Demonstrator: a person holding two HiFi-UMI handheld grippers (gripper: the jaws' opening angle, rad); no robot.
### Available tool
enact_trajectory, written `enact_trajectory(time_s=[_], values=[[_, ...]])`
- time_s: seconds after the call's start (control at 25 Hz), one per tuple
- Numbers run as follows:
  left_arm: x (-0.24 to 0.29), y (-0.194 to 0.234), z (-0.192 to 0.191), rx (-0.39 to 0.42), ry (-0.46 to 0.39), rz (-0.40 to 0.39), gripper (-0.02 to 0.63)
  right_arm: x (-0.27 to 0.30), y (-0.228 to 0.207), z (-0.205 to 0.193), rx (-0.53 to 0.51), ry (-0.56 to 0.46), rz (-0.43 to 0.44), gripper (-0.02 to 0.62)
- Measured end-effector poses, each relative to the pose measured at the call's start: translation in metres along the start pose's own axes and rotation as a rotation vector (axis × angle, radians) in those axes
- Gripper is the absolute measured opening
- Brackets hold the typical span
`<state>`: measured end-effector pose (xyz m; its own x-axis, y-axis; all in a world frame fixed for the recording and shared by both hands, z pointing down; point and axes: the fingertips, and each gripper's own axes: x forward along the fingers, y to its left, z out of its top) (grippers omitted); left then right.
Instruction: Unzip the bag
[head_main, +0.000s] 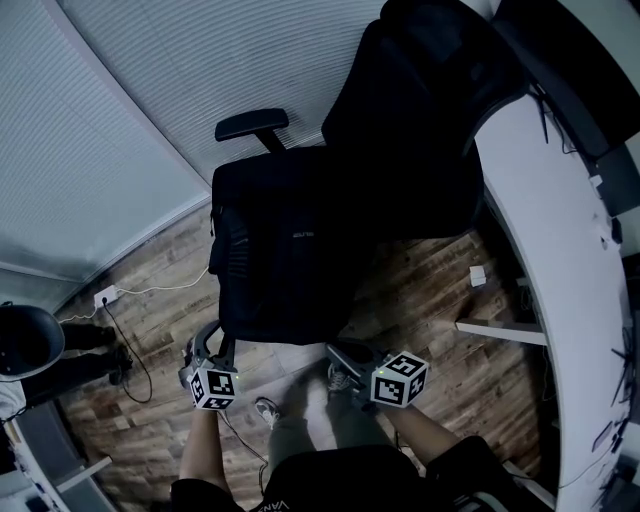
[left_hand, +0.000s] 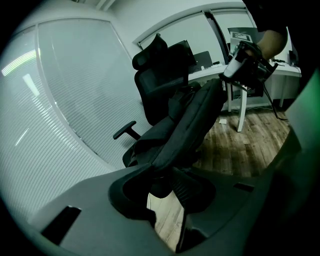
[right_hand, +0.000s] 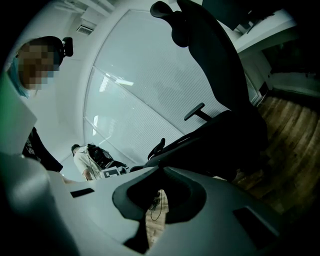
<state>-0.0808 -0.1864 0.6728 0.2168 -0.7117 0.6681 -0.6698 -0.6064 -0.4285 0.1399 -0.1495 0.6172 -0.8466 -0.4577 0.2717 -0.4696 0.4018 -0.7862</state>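
Note:
A black bag (head_main: 285, 250) lies on the seat of a black office chair (head_main: 430, 110). My left gripper (head_main: 212, 347) is at the bag's near left corner, and in the left gripper view a fold of the bag's dark fabric (left_hand: 160, 184) sits pinched between the jaws of the left gripper (left_hand: 165, 192). From there the bag (left_hand: 192, 122) stretches up and away to my right gripper (left_hand: 241, 65). In the head view the right gripper (head_main: 342, 358) touches the bag's near right end. The right gripper (right_hand: 154, 206) has its jaws together; only floor shows through the slit.
A curved white desk (head_main: 545, 250) with cables runs down the right side. The chair's armrest (head_main: 252, 123) juts out to the left. A power strip (head_main: 105, 296) and its cable lie on the wood floor. Another person (right_hand: 90, 160) stands off to the left.

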Motion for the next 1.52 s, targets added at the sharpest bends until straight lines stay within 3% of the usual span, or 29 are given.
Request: enact_trajectory(time_s=[0.68,1.04,1.4,1.52], values=[[0.003,-0.001,-0.002,-0.034,0.012,0.015,0.124,-0.016,-0.042,0.011,0.037,-0.047,-0.095,0.051],[-0.008,-0.007,-0.005,-0.040,0.024,-0.015,0.129,-0.023,-0.037,-0.009,-0.054,-0.009,-0.175,0.052],[-0.043,-0.015,-0.003,-0.052,-0.037,-0.051,0.176,-0.027,-0.013,-0.015,-0.137,-0.042,-0.278,0.055],[-0.063,-0.011,0.005,-0.087,-0.080,-0.039,0.183,-0.027,0.007,-0.013,-0.141,-0.079,-0.293,0.103]])
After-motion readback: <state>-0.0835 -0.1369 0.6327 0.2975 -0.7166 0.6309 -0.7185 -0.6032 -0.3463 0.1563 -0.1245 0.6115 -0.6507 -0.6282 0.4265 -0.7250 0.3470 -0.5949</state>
